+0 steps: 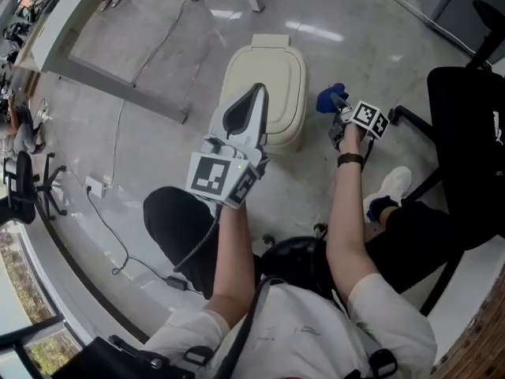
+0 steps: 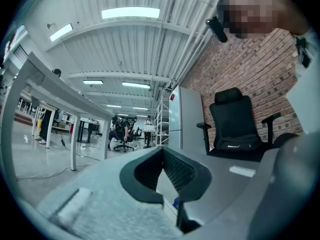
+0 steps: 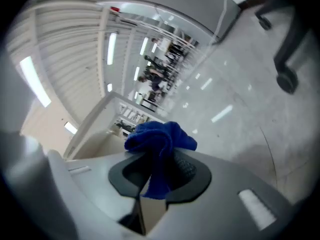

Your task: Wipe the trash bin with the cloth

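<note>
Your right tool (image 3: 159,170) is clamped on the blue cloth (image 3: 159,143). The fabric is pinched between the ribbed pads, with a bunched fold spilling over the tips and a narrow tail hanging down through the gap. From the head view, that right tool (image 1: 338,110) sits just to the right of the trash bin (image 1: 288,77) with the cloth (image 1: 330,99) at its front end, close to the bin's right side. I cannot tell whether cloth and bin touch.

Your left tool (image 2: 163,151) has its jaws together at the tips and nothing is gripped between them. Seen from above, the left tool (image 1: 259,91) lies over the bin's lid, covering its left half, with the tips pointing toward the far edge. Whether it rests on the lid or hangs above it cannot be told.

The bin is cream-coloured with its lid shut, and it stands on the glossy grey floor (image 1: 158,69) in front of your knees. A black office chair (image 1: 465,125) stands to your right, near your white shoe (image 1: 392,186). The pale frame of a counter (image 1: 118,85) crosses the floor at upper left, and a thin cable (image 1: 118,140) trails beside it. The left gripper view looks level across the room at a second office chair (image 2: 235,121) against a brick wall (image 2: 250,64).
</note>
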Motion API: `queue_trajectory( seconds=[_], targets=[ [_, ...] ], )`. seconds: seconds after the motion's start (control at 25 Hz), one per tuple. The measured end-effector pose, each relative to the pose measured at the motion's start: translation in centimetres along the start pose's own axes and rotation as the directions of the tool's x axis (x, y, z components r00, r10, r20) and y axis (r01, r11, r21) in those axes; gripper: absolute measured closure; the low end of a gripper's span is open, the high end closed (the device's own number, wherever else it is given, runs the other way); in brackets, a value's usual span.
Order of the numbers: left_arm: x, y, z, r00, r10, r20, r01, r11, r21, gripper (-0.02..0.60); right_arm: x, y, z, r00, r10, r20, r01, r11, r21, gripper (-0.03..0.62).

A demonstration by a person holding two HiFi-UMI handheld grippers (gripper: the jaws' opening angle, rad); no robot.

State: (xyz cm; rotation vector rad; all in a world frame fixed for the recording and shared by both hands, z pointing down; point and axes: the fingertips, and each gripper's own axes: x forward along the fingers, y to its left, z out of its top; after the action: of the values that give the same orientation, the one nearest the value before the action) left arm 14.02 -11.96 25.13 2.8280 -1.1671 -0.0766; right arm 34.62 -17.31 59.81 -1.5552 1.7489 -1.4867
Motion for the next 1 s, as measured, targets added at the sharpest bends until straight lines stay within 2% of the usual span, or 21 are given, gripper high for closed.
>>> queue_trajectory(
  seconds=[0.12, 0.2, 0.24, 0.32, 0.36, 0.48, 0.6, 0.68, 0.76, 0.84, 0.92, 1.0],
  targets=[
    [-1.3, 1.2, 1.3, 0.998, -0.016, 0.053, 0.017, 1.0, -0.001, 0.58, -5.7, 9.7, 5.3, 0.982, 0.12, 0.144, -0.088, 0.973, -0.213, 0.519],
    [-1.8, 2.5, 1.3, 0.997, -0.039, 0.059, 0.037, 0.999, 0.034, 0.58, -9.3, 16.5, 7.5, 0.945, 0.226, 0.236, -0.152, 0.943, -0.296, 0.519],
    [-2.0, 3.3, 1.1, 0.998, -0.037, 0.05, 0.035, 0.999, 0.042, 0.58, -10.5, 20.0, 7.8, 0.922, 0.295, 0.252, -0.203, 0.92, -0.335, 0.519],
    [-1.8, 5.3, 1.6, 0.998, -0.028, 0.058, 0.027, 0.999, 0.02, 0.58, -10.9, 26.4, 7.6, 0.881, 0.415, 0.226, -0.298, 0.859, -0.417, 0.52],
    [-1.7, 6.2, 1.9, 0.997, -0.025, 0.07, 0.025, 1.0, 0.006, 0.58, -10.3, 28.4, 7.1, 0.879, 0.434, 0.198, -0.312, 0.837, -0.449, 0.52],
    [-1.4, 8.3, 1.6, 0.998, -0.017, 0.055, 0.018, 1.0, -0.015, 0.58, -7.1, 29.8, 6.2, 0.931, 0.338, 0.141, -0.214, 0.814, -0.539, 0.52],
    [-0.6, 9.7, 1.6, 0.998, -0.041, 0.039, 0.043, 0.998, -0.043, 0.58, -4.1, 30.9, 6.9, 0.958, 0.266, 0.105, -0.146, 0.771, -0.619, 0.52],
    [-0.4, 10.7, 1.9, 0.998, -0.055, 0.042, 0.056, 0.997, -0.045, 0.58, -1.9, 31.8, 7.4, 0.981, 0.187, 0.057, -0.093, 0.703, -0.705, 0.52],
    [-0.4, 11.7, 2.2, 0.997, -0.069, 0.045, 0.071, 0.996, -0.047, 0.58, 0.5, 32.5, 7.8, 0.997, 0.072, 0.013, -0.034, 0.602, -0.798, 0.52],
    [-0.4, 12.4, 2.4, 0.995, -0.084, 0.044, 0.086, 0.995, -0.053, 0.58, 2.9, 32.5, 7.9, 0.998, -0.051, -0.026, 0.003, 0.508, -0.861, 0.52],
    [-0.6, 13.3, 2.7, 0.995, -0.09, 0.044, 0.094, 0.993, -0.077, 0.58, 5.7, 31.3, 7.6, 0.98, -0.184, -0.077, 0.012, 0.442, -0.897, 0.52],
    [-0.9, 14.1, 3.1, 0.994, -0.092, 0.059, 0.098, 0.989, -0.112, 0.58, 8.4, 29.3, 6.4, 0.94, -0.311, -0.141, -0.005, 0.401, -0.916, 0.52]
  ],
)
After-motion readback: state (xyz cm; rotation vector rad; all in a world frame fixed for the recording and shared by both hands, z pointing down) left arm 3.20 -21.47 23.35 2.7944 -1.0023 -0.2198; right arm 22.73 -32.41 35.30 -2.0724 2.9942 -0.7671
